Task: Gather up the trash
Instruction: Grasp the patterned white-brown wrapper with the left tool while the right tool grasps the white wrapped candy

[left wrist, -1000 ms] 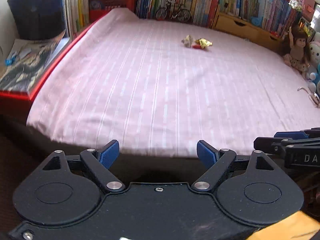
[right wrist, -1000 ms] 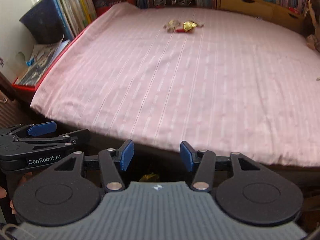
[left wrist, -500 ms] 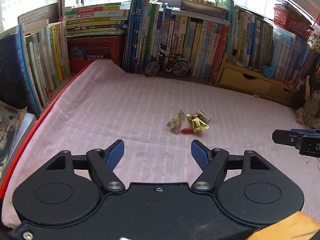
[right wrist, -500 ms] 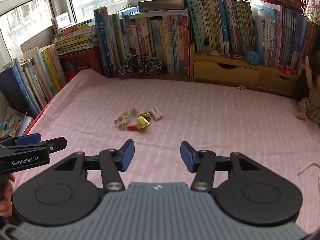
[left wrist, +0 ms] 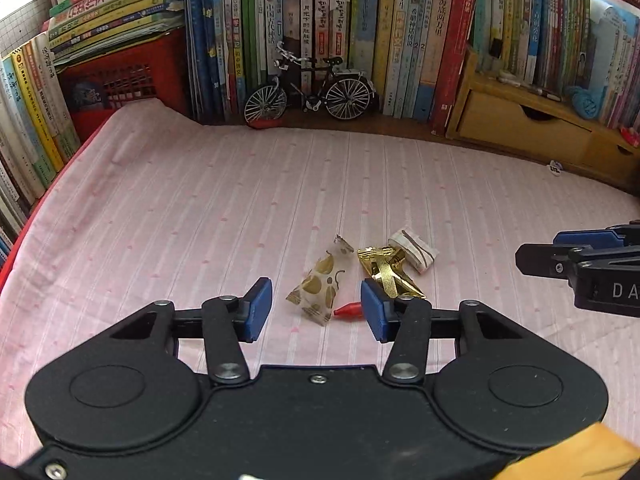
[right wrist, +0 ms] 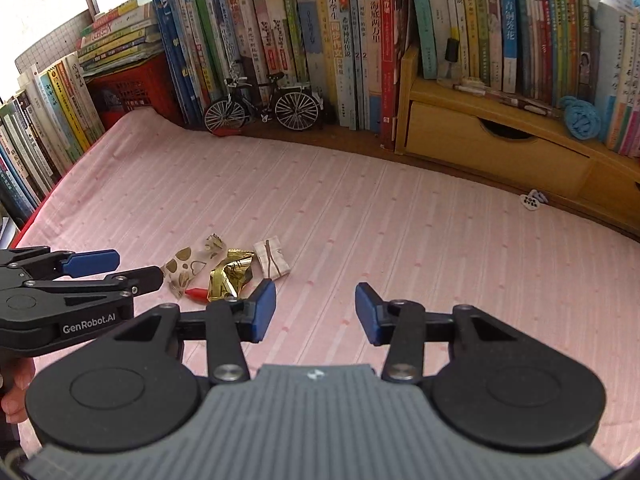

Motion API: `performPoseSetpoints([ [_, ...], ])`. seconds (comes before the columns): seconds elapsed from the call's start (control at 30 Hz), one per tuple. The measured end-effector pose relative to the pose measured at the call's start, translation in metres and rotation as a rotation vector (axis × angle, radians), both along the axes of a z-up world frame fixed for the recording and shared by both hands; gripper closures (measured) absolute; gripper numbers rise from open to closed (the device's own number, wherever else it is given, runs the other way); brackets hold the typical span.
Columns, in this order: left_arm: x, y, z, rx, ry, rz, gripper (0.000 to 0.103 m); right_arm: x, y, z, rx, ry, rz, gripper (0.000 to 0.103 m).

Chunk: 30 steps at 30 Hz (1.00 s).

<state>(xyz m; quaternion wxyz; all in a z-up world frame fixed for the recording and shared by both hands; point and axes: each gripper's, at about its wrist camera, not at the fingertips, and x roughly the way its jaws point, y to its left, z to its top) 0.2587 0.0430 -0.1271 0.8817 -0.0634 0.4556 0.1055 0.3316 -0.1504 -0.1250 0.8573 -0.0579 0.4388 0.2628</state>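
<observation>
Left wrist: left gripper (left wrist: 316, 308) jaws apart, just been closing; spotted wrapper (left wrist: 320, 285) at 12 o'clock, between the pads, untouched. Gold wrapper (left wrist: 390, 272) at 1 o'clock on pink sheet (left wrist: 200, 208).

Right wrist: right gripper (right wrist: 316, 312) spread, just been closing, holding nothing; wrappers (right wrist: 230, 274) at 10 o'clock.

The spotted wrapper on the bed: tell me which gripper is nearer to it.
Left. The left gripper frames the spotted wrapper between its open fingers, not yet touching it. The right gripper points at bare pink sheet, with the wrapper off to its left.
</observation>
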Motion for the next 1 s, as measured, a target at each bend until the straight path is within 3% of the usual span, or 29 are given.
performPoseSetpoints([
  [0.23,0.031,0.005,-0.027,-0.002,0.043,0.021,0.057,0.032,0.024,-0.028,0.004,0.078,0.071,0.045],
  [0.47,0.046,0.011,-0.045,-0.08,0.075,0.013,0.065,0.053,0.052,-0.053,0.004,0.123,0.139,0.049],
  [0.53,0.048,0.01,-0.05,-0.088,0.087,0.007,0.076,0.058,0.059,-0.058,0.0,0.13,0.16,0.054],
  [0.6,0.049,0.009,-0.053,-0.095,0.093,0.012,0.081,0.06,0.064,-0.061,-0.008,0.137,0.182,0.066],
  [0.67,0.049,0.008,-0.053,-0.094,0.085,0.01,0.084,0.06,0.067,-0.063,-0.008,0.145,0.203,0.073],
  [0.73,0.047,0.007,-0.05,-0.09,0.073,0.011,0.09,0.059,0.067,-0.062,0.006,0.145,0.221,0.074],
  [1.0,0.034,0.011,-0.025,-0.078,0.026,0.051,0.094,0.053,0.057,-0.046,0.046,0.137,0.188,0.074],
])
